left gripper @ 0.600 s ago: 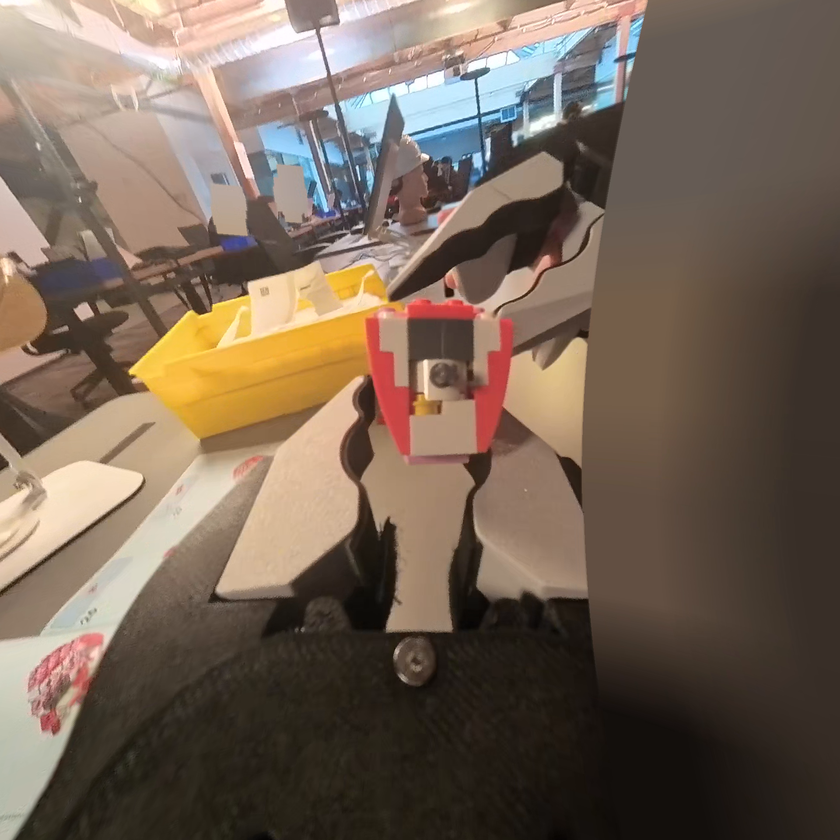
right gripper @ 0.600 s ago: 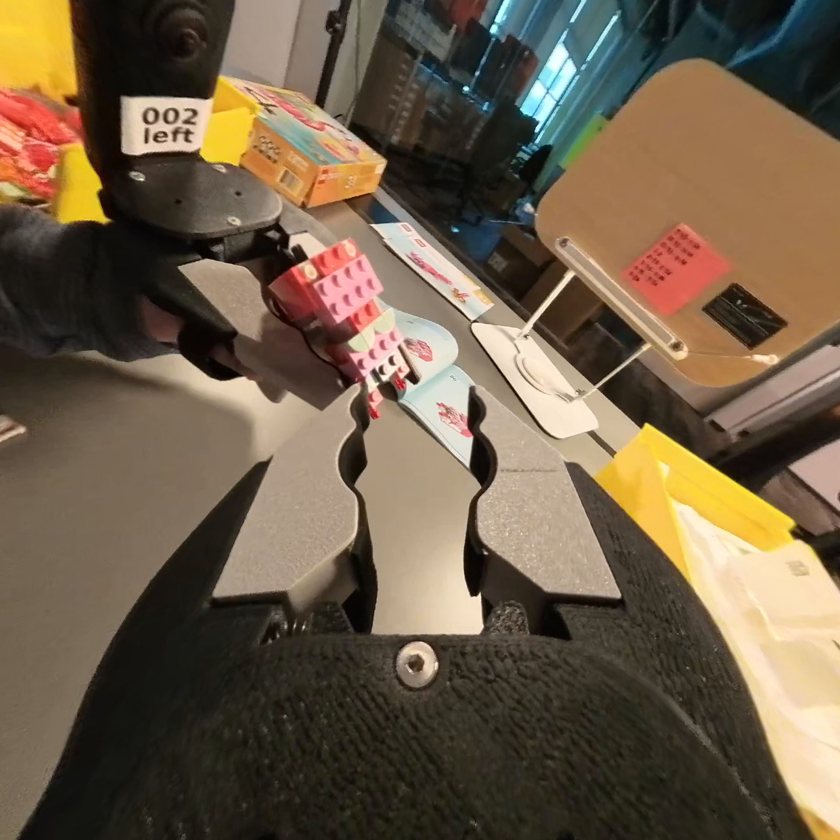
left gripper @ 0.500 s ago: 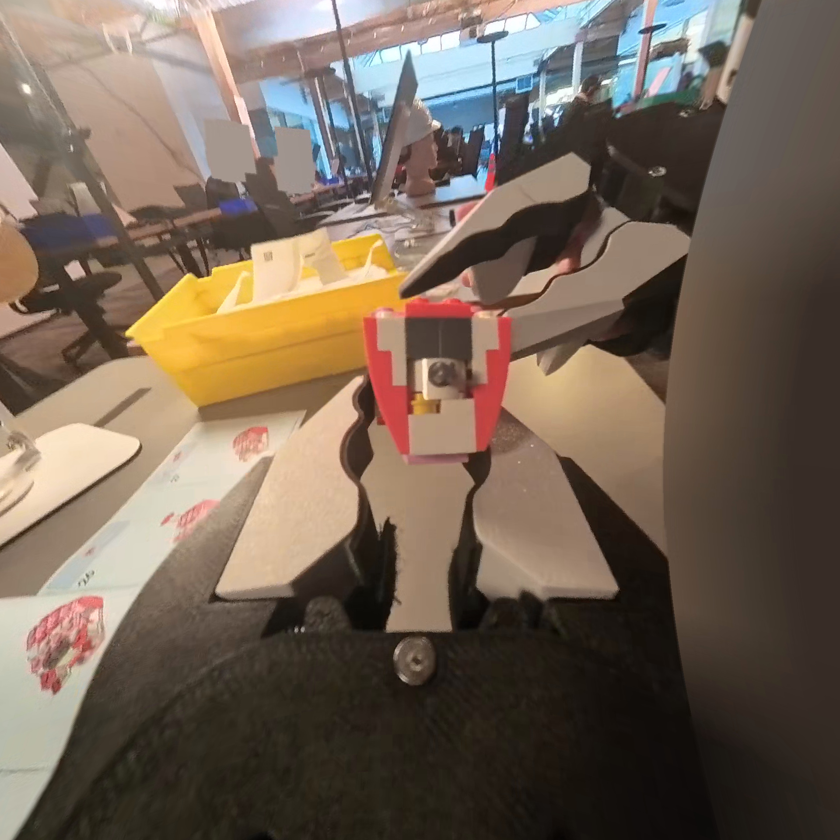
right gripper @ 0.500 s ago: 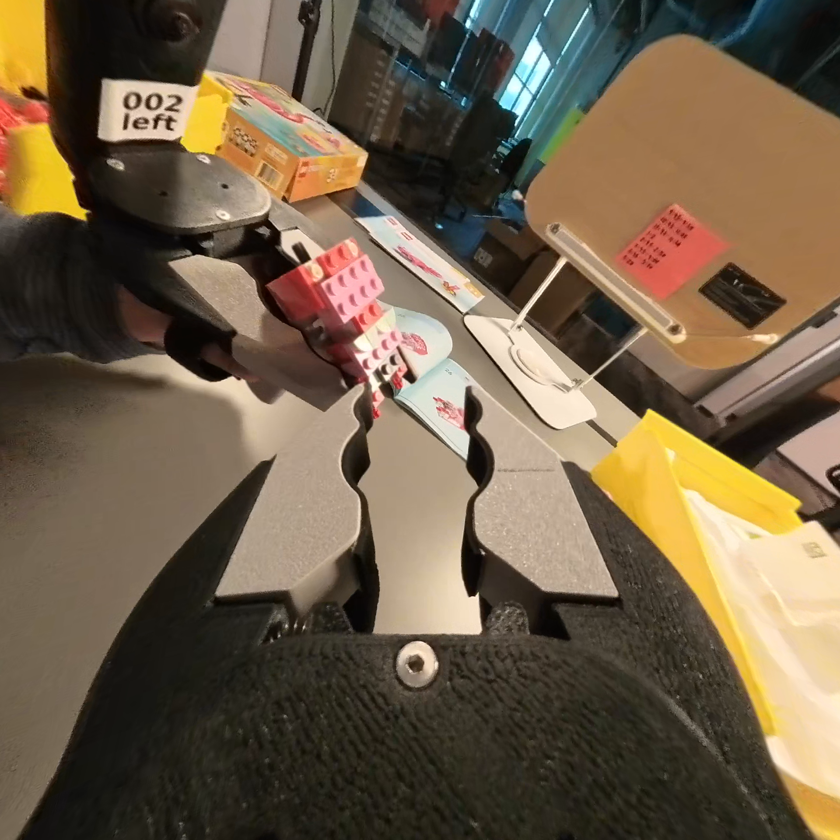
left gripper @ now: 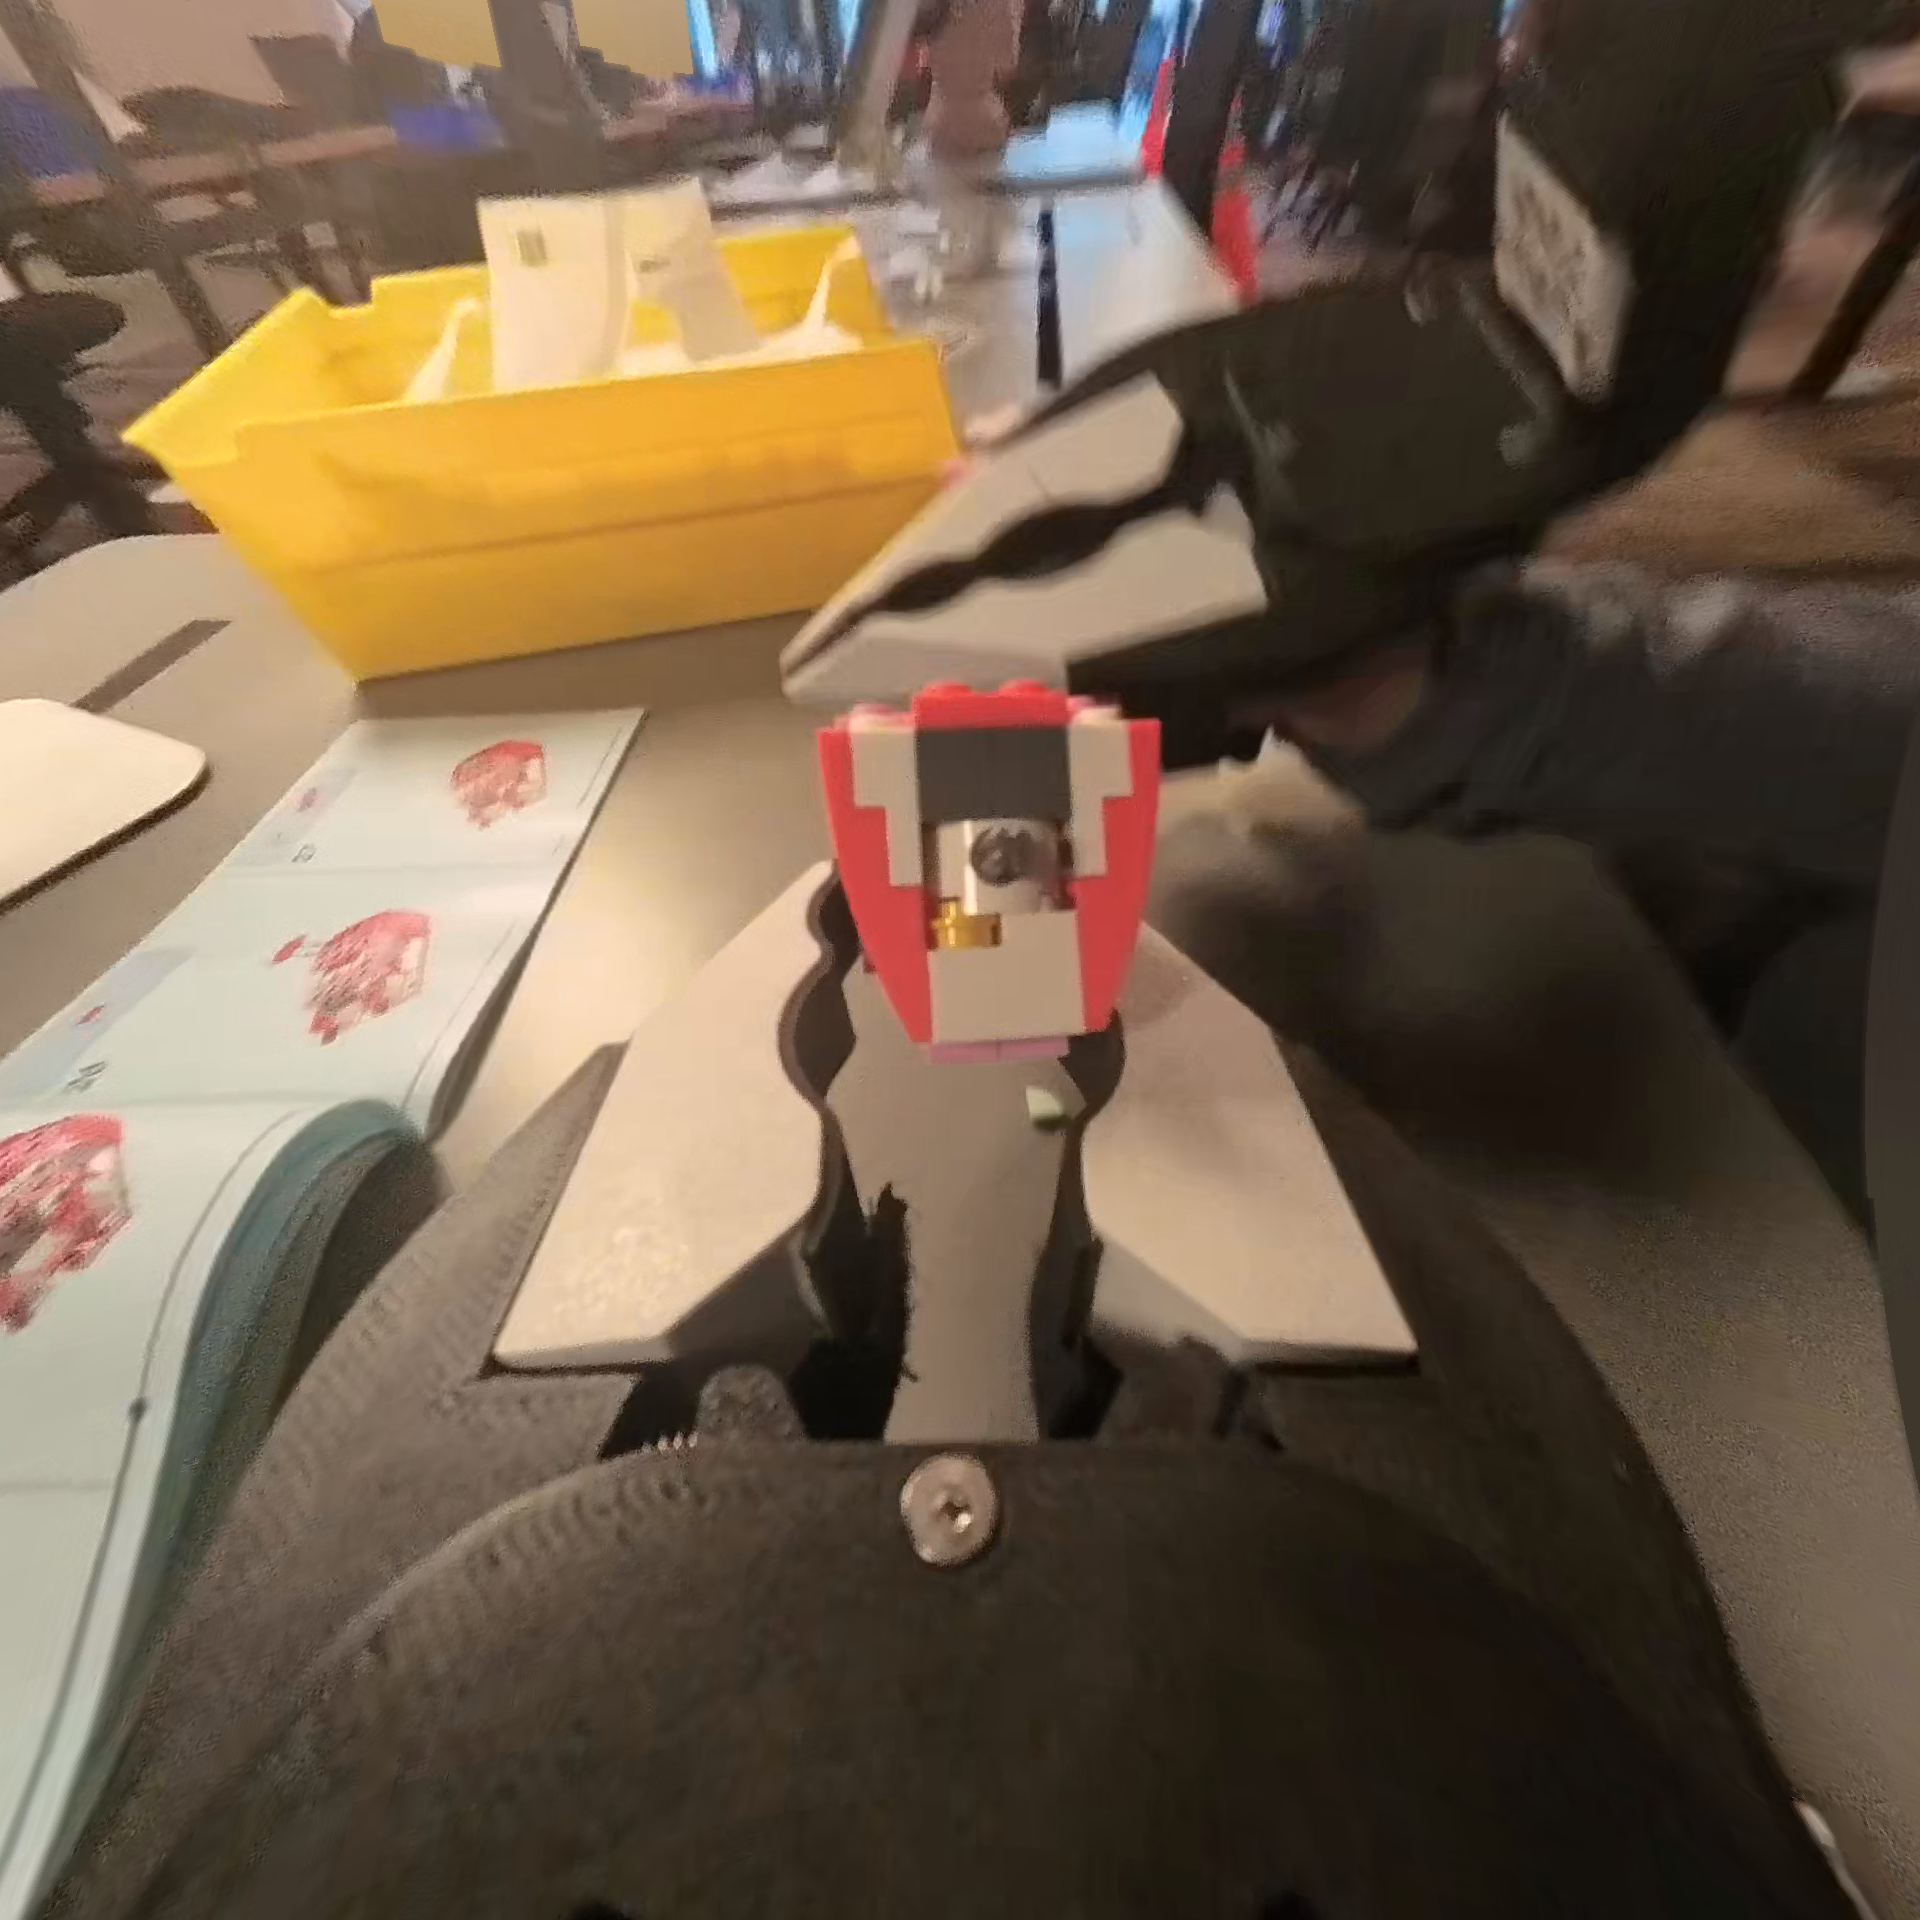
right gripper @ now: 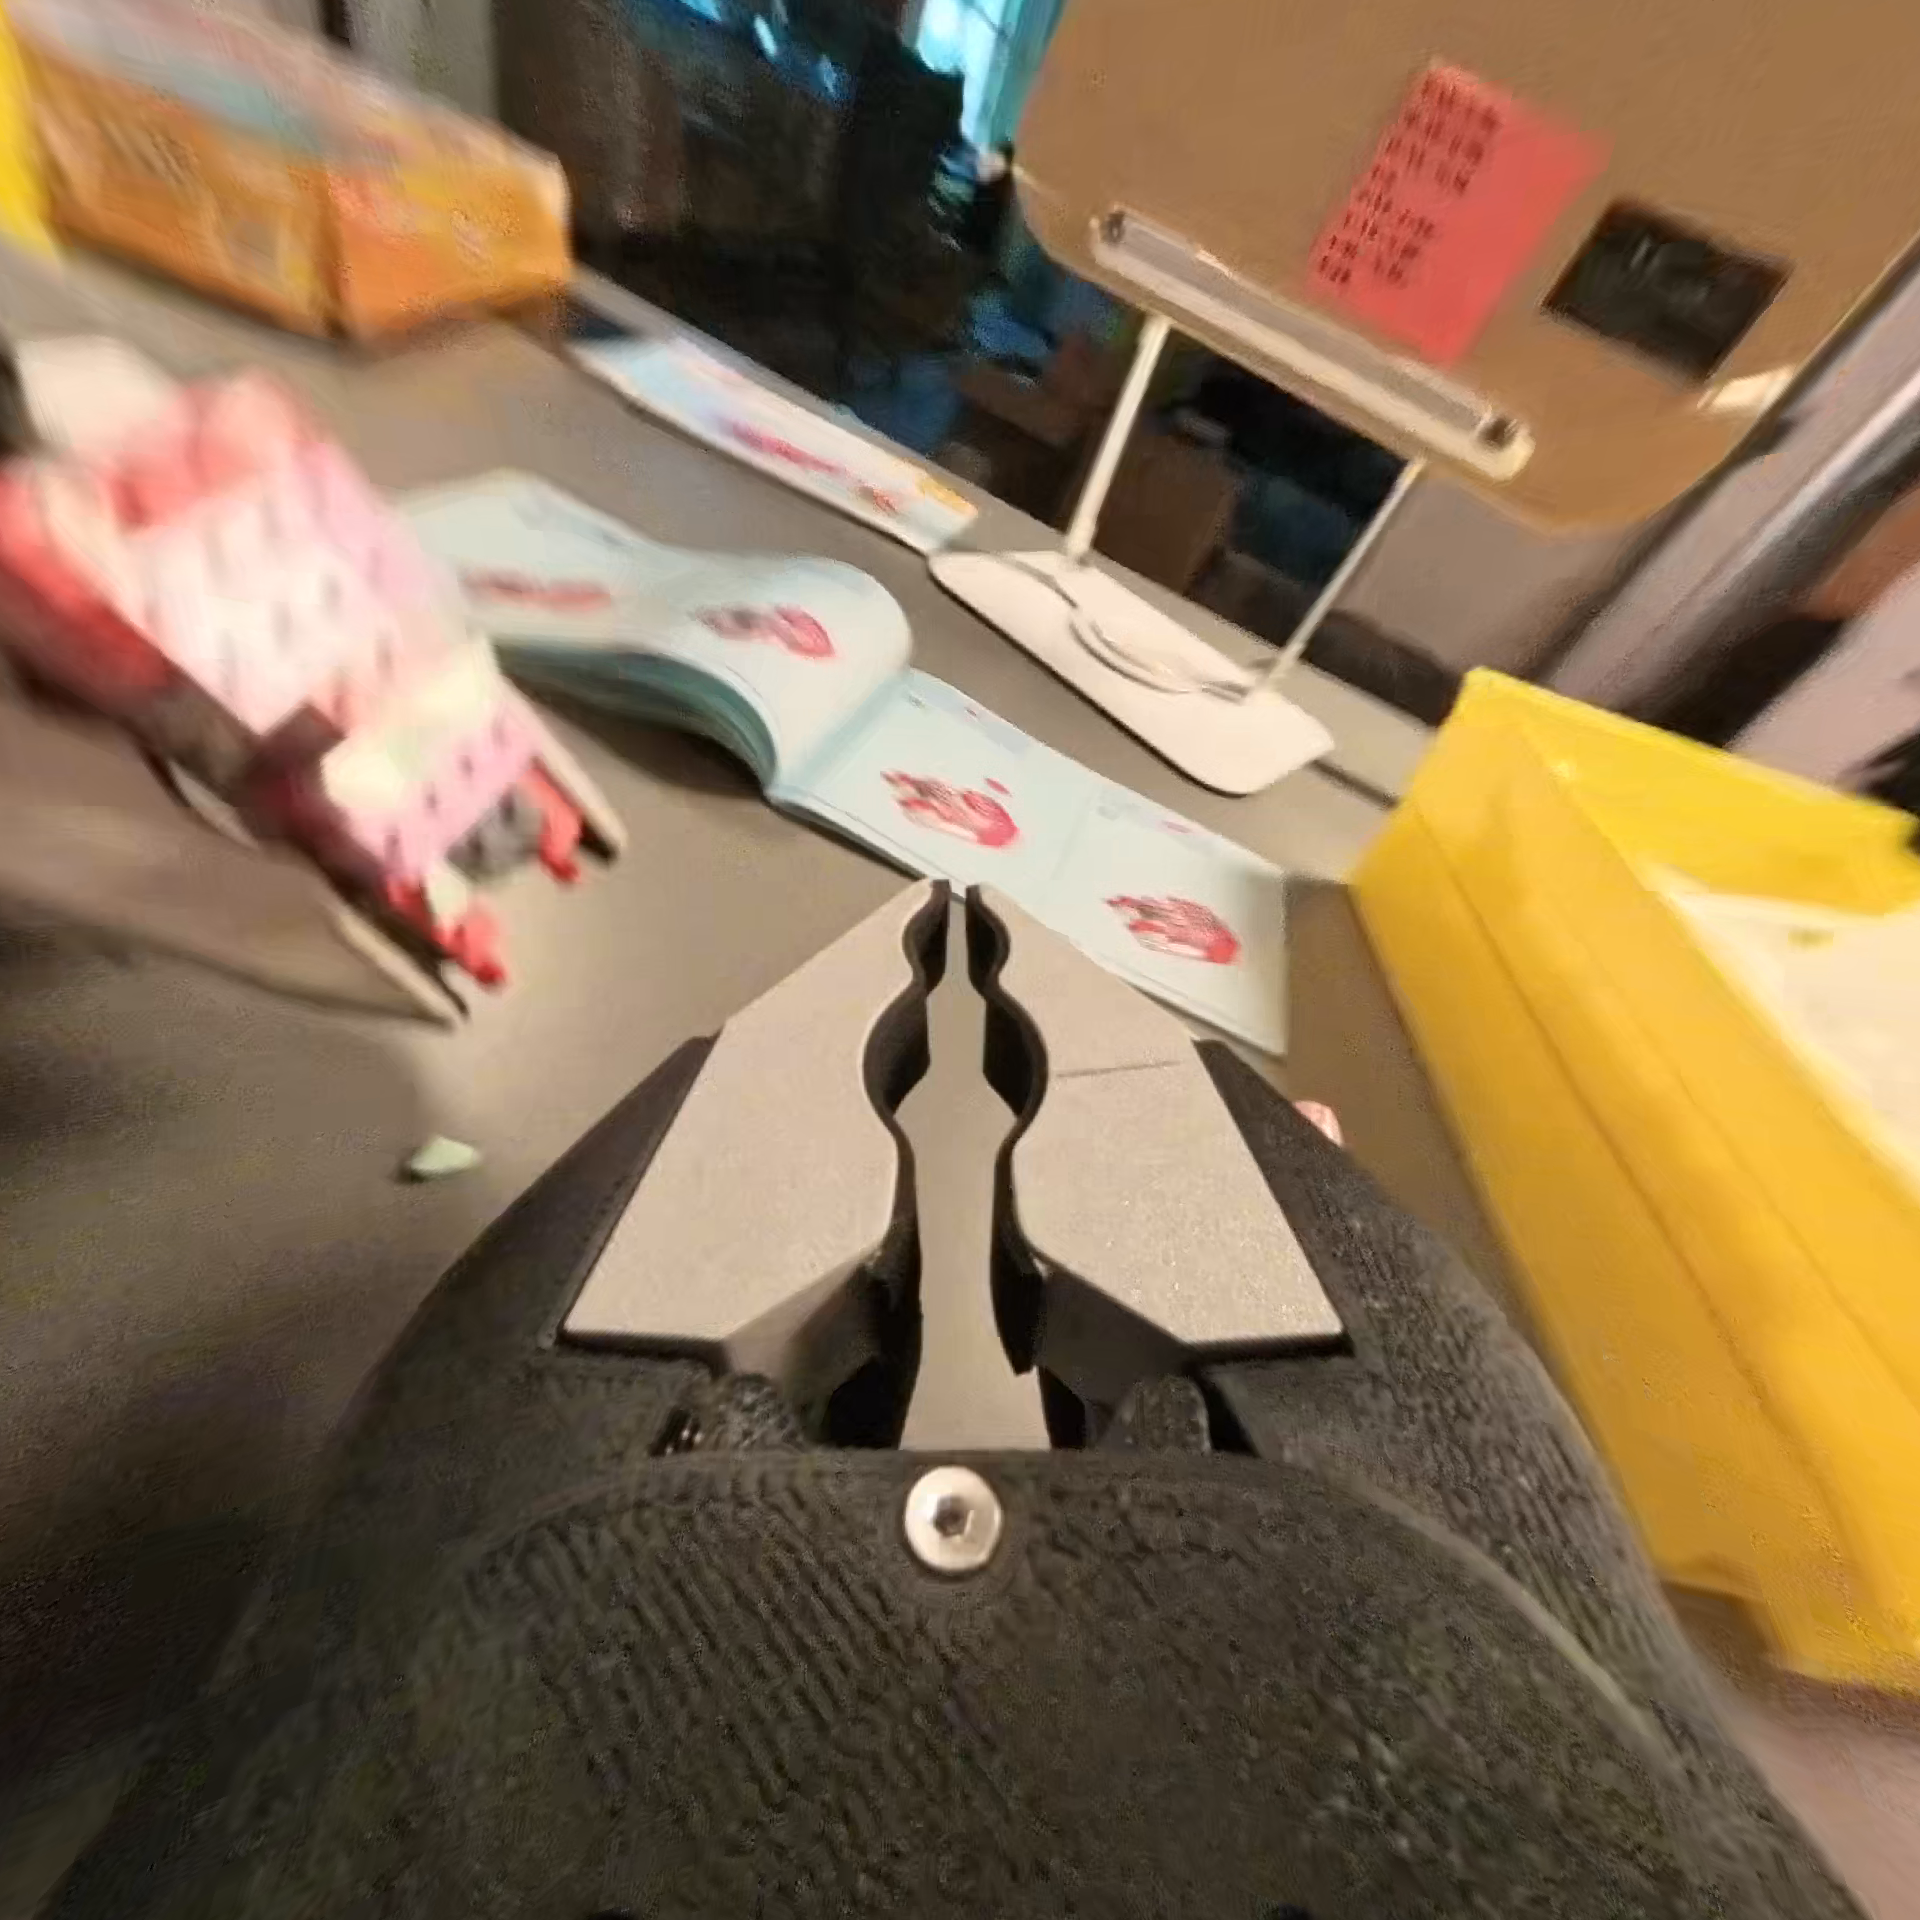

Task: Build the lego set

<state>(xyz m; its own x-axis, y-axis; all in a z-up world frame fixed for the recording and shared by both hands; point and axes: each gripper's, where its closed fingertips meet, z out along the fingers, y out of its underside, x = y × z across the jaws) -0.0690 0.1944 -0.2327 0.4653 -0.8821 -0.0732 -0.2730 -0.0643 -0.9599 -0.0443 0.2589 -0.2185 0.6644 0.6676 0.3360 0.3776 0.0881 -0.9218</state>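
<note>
Both views were smeared by motion blur, worst at the edges. In the left wrist view the yellow bin (left gripper: 582, 499) and the room behind were soft, while the brick model (left gripper: 992, 883) stayed fairly sharp. In the right wrist view the brick model (right gripper: 270, 644) was heavily blurred. Indoor light was even and warm, with soft shadows on the table (right gripper: 644, 935). Wide-angle bending showed at the edges.

left gripper (left gripper: 982, 940): black textured housing, flat grey fingers with wavy black inner pads, silver screw (left gripper: 948, 1521) centred | right gripper (right gripper: 957, 902): same build (screw (right gripper: 953, 1519) likewise) | wearer: dark knit sleeve (left gripper: 1662, 707), blurred
</note>
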